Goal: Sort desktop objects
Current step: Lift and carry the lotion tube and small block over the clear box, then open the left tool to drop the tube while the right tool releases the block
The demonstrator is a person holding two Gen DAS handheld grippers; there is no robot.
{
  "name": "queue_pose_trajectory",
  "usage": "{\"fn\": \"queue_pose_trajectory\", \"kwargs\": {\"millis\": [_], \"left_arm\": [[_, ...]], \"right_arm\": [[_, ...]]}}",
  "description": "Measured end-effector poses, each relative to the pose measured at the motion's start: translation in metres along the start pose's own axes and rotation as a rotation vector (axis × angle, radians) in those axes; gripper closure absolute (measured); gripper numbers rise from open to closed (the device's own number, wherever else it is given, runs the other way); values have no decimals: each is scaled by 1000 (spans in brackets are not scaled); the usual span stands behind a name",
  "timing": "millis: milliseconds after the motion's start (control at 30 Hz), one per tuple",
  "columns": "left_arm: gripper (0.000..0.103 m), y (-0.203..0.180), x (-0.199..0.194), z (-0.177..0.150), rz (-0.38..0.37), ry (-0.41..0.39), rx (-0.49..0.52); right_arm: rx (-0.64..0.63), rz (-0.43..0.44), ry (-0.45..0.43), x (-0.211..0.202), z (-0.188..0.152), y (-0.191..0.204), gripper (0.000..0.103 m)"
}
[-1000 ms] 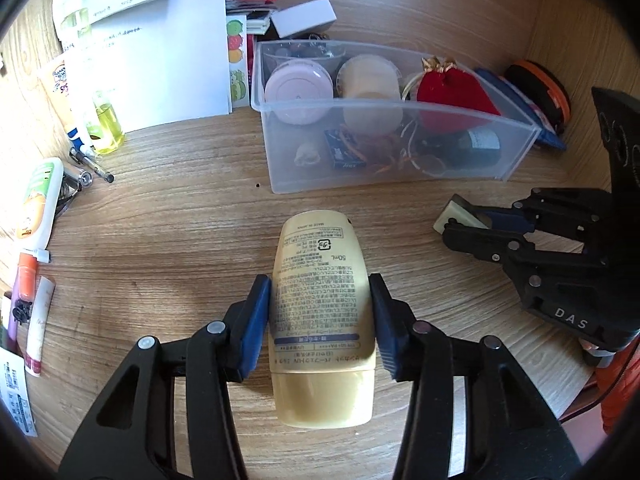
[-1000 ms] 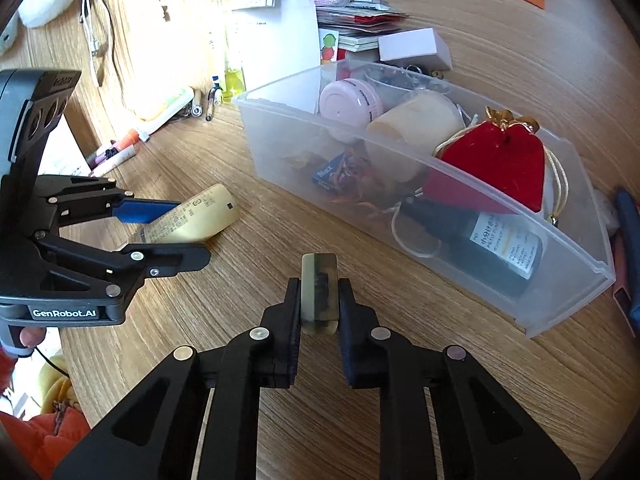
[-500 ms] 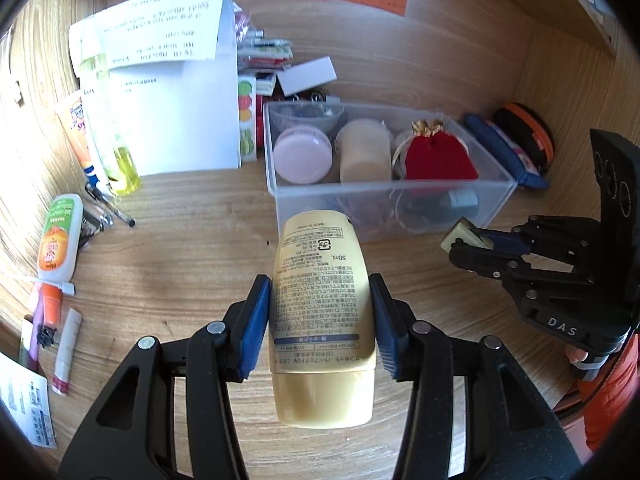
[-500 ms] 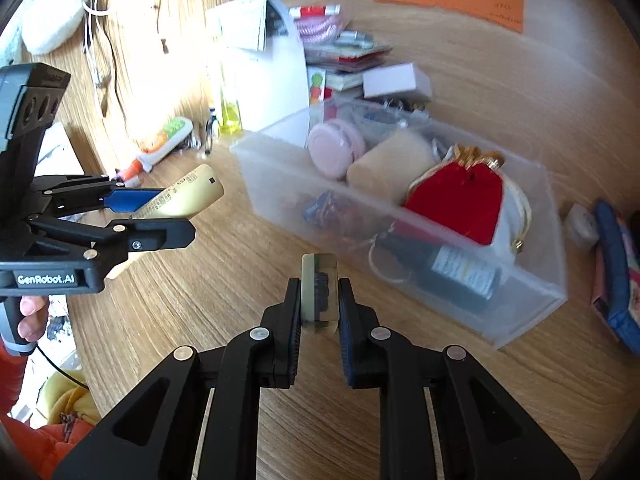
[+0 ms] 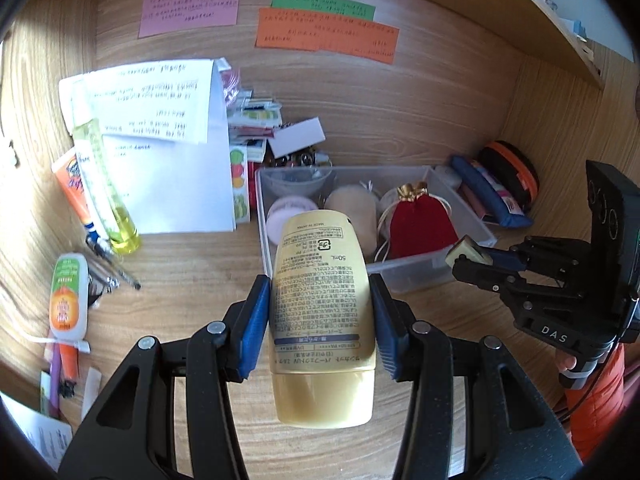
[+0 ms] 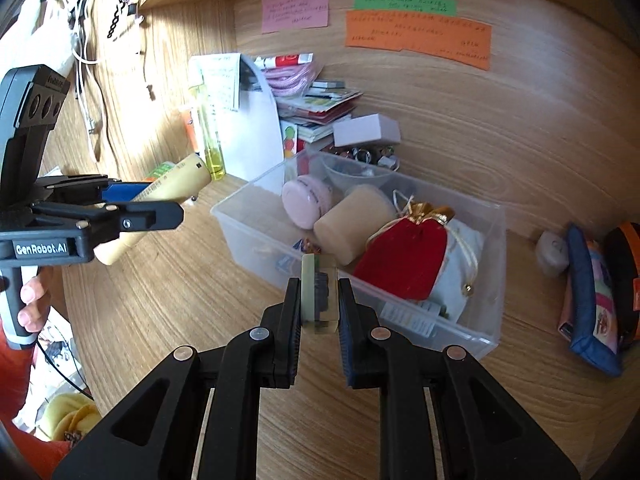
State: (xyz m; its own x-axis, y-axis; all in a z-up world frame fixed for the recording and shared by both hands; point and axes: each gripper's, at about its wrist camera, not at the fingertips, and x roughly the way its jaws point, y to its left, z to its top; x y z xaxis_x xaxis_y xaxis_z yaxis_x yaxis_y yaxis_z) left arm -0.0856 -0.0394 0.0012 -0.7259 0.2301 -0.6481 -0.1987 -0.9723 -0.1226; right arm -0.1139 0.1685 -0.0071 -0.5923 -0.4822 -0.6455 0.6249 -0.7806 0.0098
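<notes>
In the left wrist view, the left gripper (image 5: 320, 316) is clamped on a cream tube (image 5: 323, 312), its blue pads pressing the tube's two sides, cap end toward the camera and flat end pointing at the clear bin (image 5: 472, 236); the tube is lifted clear of the desk (image 5: 192, 300). The bin sits toward the back of the desk and holds a pink jar (image 5: 282, 216), a beige jar (image 5: 354, 210) and a red pouch (image 5: 420, 224). To the right the right gripper (image 5: 474, 258) is closed on a small pale block (image 5: 468, 252), held at the bin's right front corner. Along the left edge of the desk lie an orange-and-white tube (image 5: 69, 300) and pens, with a yellow-green spray bottle (image 5: 106, 184) leaning against white papers (image 5: 168, 152). Pink, green and orange notes (image 5: 326, 34) hang on the back panel, and a blue pouch (image 5: 490, 196) lies at the back right corner. In the right wrist view, the right gripper (image 6: 319, 300) is shut tight on the block (image 6: 318, 292), which stands on edge between the pads and is held up in front of the bin's (image 6: 256, 240) near wall. The red pouch (image 6: 404, 256) lies in the bin's right half, with the beige jar (image 6: 354, 224) and pink jar (image 6: 306, 204) to its left. At the left, the left gripper (image 6: 160, 204) holds the tube (image 6: 176, 184) above the desk (image 6: 168, 300), near the bin's left end; a person's fingers (image 6: 30, 304) wrap its handle.
</notes>
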Motion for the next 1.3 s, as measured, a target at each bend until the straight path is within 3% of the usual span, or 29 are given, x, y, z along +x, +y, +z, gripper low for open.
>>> {"fn": "queue_pose_trajectory", "kwargs": {"millis": [367,533,867,1033,1300], "left_arm": [[55,-4,19,32,-23,-20,33],[55,-6,43,42,-46,7,40],[56,-1,101,45,-38,93,32],[67,-5,105,47,-52,82,53],[67,-3,124,44,-41,120,58]], "right_arm": [[26,-14,-31,3,24,-20,88],[27,-21,-28,10,31,-26,88],[9,-19,42,49,39,-30,88],[-4,-20,81,71,38,-30,88],[-5,-11,107,85,35,-34,88]]}}
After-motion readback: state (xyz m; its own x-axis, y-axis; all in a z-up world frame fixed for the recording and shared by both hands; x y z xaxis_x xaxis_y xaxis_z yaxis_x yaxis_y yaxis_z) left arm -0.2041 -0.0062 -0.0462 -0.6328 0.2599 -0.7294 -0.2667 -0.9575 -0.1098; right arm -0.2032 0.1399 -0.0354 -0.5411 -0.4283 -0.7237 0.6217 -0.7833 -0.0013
